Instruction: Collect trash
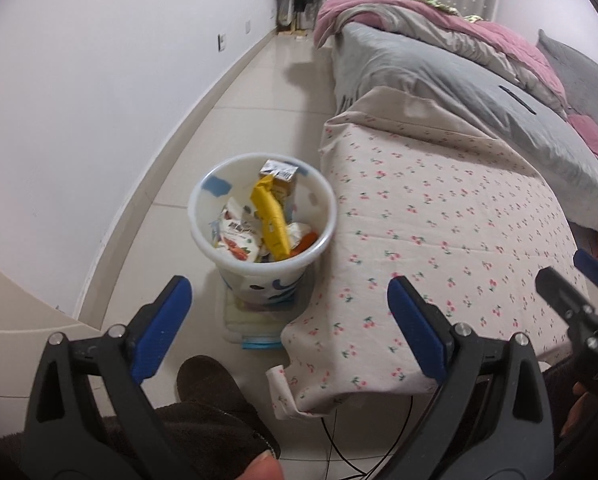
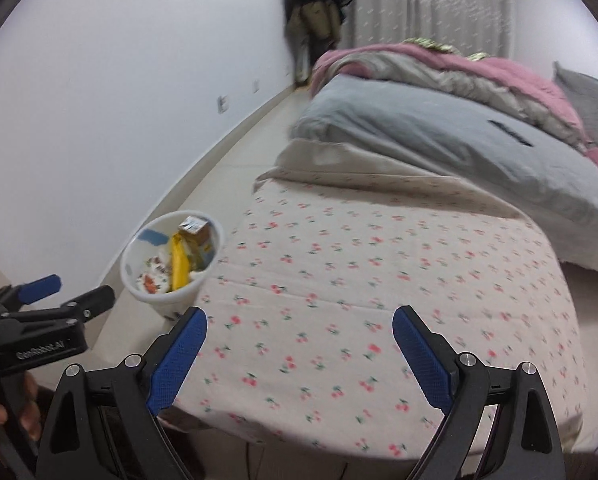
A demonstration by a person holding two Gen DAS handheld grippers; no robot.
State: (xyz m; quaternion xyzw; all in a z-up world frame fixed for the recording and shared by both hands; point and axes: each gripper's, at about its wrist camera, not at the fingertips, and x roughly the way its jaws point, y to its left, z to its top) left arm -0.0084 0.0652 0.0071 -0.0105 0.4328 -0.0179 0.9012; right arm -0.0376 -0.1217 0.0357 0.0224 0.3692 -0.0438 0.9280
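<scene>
A white trash bin (image 1: 203,216) stands on the floor against the bed's left side. It holds a yellow wrapper (image 1: 273,218), a small carton (image 1: 281,176) and white snack wrappers (image 1: 235,234). The bin also shows in the right wrist view (image 2: 133,276). My left gripper (image 1: 291,296) is open and empty, held above the floor just in front of the bin. My right gripper (image 2: 299,320) is open and empty above the cherry-print sheet (image 2: 379,280). The left gripper also shows at the left of the right wrist view (image 2: 71,292).
The bed (image 1: 439,208) fills the right side, with a grey duvet (image 1: 439,80) and pink blankets (image 1: 511,40) farther back. A white wall (image 1: 79,100) runs along the left. A folded pack (image 1: 251,320) lies under the bin. Cables (image 1: 339,440) hang below the sheet's corner. Clothes (image 2: 319,12) hang at the far end.
</scene>
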